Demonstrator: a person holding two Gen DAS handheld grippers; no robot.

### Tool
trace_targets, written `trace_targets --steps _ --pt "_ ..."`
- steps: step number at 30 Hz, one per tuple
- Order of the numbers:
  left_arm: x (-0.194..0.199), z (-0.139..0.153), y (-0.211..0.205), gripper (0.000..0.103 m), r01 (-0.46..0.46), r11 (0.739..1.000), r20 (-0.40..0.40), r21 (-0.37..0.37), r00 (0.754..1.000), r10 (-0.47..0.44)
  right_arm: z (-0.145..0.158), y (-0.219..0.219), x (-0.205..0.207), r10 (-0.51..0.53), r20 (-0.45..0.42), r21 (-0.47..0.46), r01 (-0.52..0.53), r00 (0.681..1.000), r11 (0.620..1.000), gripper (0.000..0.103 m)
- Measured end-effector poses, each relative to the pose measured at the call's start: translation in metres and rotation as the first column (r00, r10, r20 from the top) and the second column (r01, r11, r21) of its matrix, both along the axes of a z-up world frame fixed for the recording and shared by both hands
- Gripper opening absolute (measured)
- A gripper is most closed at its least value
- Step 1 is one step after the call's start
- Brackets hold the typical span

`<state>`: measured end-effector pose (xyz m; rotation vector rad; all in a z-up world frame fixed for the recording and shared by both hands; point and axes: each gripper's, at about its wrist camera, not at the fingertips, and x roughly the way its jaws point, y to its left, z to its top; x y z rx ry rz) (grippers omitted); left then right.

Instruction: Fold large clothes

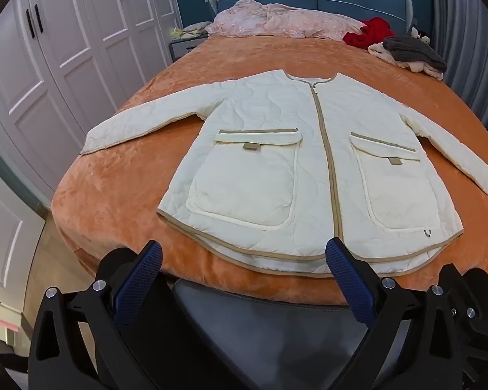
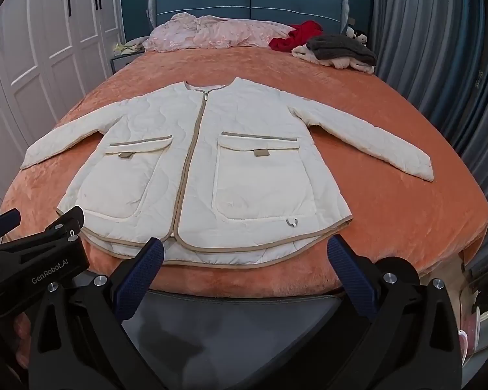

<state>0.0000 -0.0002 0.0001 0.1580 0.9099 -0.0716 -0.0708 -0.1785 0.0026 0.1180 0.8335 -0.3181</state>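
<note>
Cream quilted jacket (image 1: 276, 149) lies flat mid-frame on the bed (image 1: 114, 195); soft and light, likely best gripped at the sleeve cuffs. Left claw (image 1: 244, 256) and right claw (image 2: 245, 253) gape, empty.

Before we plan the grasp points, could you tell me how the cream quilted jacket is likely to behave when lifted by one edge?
The jacket looks padded but soft, so it would probably drape and sag. Its spread sleeves would likely trail. On the plush orange blanket, it may drag rather than slide.

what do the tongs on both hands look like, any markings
Both tongs, left and right, are black angular frames with silver bolts and blue textured pads. The left one's body reads "GenRobot.AI" in white, with a small numbered sticker.
</note>
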Motion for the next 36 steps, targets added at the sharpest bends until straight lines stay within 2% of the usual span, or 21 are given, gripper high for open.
trace_targets --steps 16,36 --pt "-0.008 0.007 0.001 0.098 -0.013 1.000 0.004 0.008 1.000 0.013 0.000 0.007 -0.005 0.008 0.005 0.000 -0.008 1.000 1.000 0.098" --pt "-0.010 -0.003 0.006 0.098 -0.008 1.000 -0.024 0.006 1.000 0.008 0.000 0.012 -0.007 0.022 -0.001 -0.006 -0.022 1.000 1.000 0.098"
